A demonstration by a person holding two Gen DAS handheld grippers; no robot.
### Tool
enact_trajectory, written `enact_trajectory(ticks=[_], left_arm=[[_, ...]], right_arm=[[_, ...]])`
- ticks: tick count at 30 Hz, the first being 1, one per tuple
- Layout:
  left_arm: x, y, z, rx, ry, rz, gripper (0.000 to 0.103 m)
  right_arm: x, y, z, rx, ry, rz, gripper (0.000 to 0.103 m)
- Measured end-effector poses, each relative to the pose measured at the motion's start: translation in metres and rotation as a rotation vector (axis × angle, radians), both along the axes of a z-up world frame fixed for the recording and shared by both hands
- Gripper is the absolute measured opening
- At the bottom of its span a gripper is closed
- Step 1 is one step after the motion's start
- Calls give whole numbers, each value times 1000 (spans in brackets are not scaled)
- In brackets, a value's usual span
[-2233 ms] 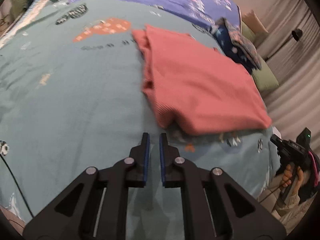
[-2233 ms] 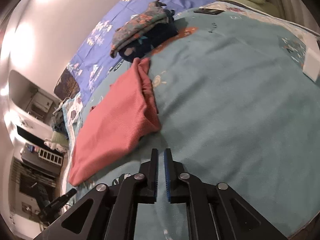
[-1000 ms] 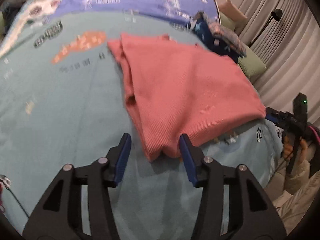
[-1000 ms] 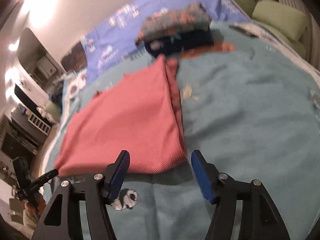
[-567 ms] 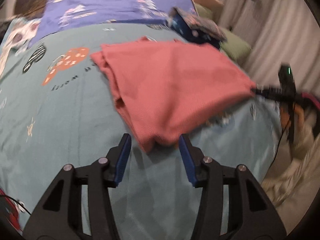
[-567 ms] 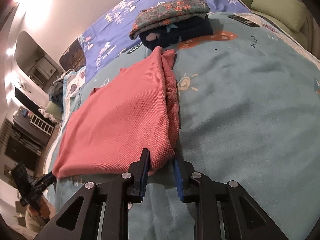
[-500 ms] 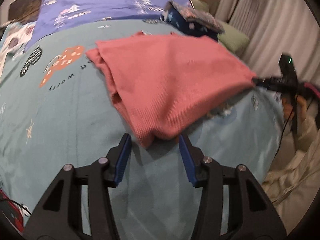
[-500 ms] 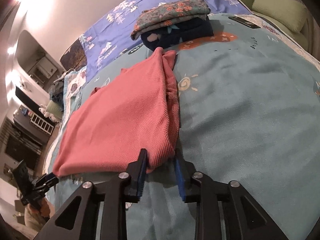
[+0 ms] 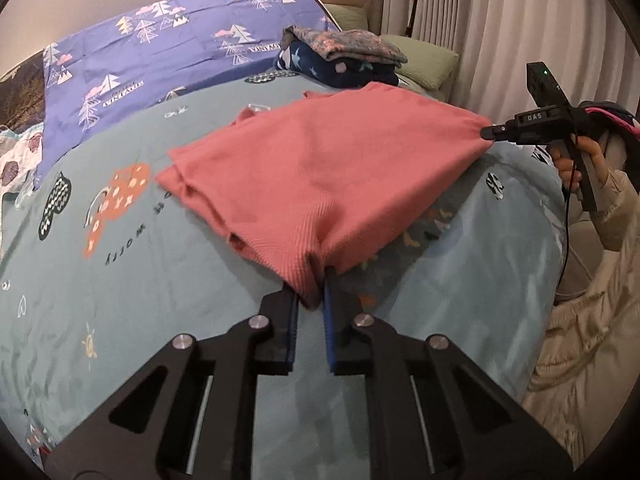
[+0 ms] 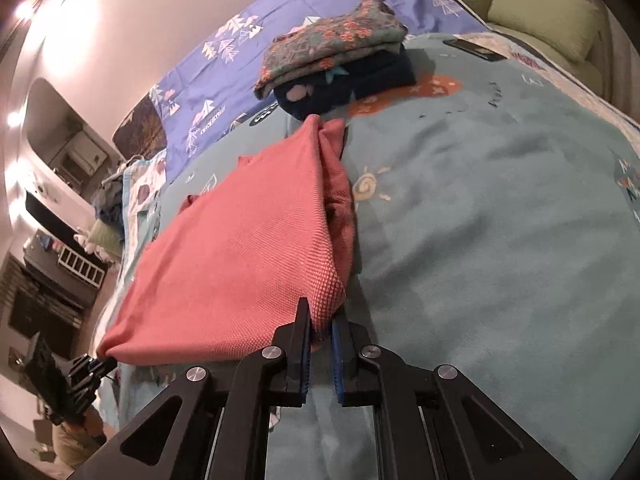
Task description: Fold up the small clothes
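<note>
From your left wrist camera, your left tongs (image 9: 310,292) have just been closing and now pinch the near corner of the salmon-pink knitted garment (image 9: 320,156), which lies on the teal printed bedspread (image 9: 120,280) with that corner lifted a little. Across the cloth, your right tongs (image 9: 489,133) bite the opposite near corner, held in your right hand (image 9: 576,160). The garment already looks folded at least once, with doubled layers along its left edge, so I judge the next fold, carrying this near edge toward the far one, is only starting. A stack of folded dark and floral clothes (image 9: 344,56) sits beyond, near the purple tree-print sheet (image 9: 160,52), suggesting earlier pieces are finished. From your right wrist camera, the right tongs (image 10: 320,338) have likewise just been closing and clamp the pink corner, fabric bunched between the blue pads (image 10: 337,356); the left tongs (image 10: 102,364) grip the other corner at lower left. The garment's underside and far hem are hidden, so you cannot tell how its sleeves lie or what kind of garment it is.
</note>
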State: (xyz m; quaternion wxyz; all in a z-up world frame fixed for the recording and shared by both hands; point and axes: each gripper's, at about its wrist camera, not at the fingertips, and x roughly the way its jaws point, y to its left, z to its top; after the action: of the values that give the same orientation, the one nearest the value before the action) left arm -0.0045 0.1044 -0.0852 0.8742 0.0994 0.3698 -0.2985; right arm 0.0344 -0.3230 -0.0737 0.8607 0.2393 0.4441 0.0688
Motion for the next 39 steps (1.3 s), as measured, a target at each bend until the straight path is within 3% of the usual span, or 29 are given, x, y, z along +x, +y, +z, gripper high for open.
enact_trajectory(ticks=[4,6,11,16,18,20,21,25,28,30,31,33,35,39], left_arm=[[-3,-1,-27,77,80,-4,6],[-11,5,-27,59,71,13,6],[-13,20,-10,41,76,99,7],[12,4,13,-127,76,76,14],[21,-8,1,-62,70,87,23],[34,-16,-29,36,130,107,25],[31,-14,-30,11,100,108,26],[31,-11,-13,31,124,137,26],[36,-20,21,-9,23,121,28],[60,-30,35,-36,-20,129,48],[74,-35,35,-38,-33,146,52],[112,-44,28,18,-46,209,54],[147,-40,15,62,-8,291,55],[196,-6,-11,-23,142,409,59]], right_arm=[[-3,-8,-19,5,94,-35,11],[-10,-17,-20,40,87,-61,12],[-11,-18,9,-103,21,-76,16],[18,7,29,-90,-68,57,16],[33,18,21,-77,-53,116,16],[48,19,-4,-146,57,85,15],[50,16,-13,-166,84,72,6],[51,3,-7,-112,56,71,12],[64,12,25,-196,-48,115,13],[89,23,38,-211,-80,156,16],[104,28,40,-220,-82,167,19],[135,36,37,-257,-84,171,24],[163,32,28,-269,-66,161,31],[186,18,10,-246,-50,143,47]])
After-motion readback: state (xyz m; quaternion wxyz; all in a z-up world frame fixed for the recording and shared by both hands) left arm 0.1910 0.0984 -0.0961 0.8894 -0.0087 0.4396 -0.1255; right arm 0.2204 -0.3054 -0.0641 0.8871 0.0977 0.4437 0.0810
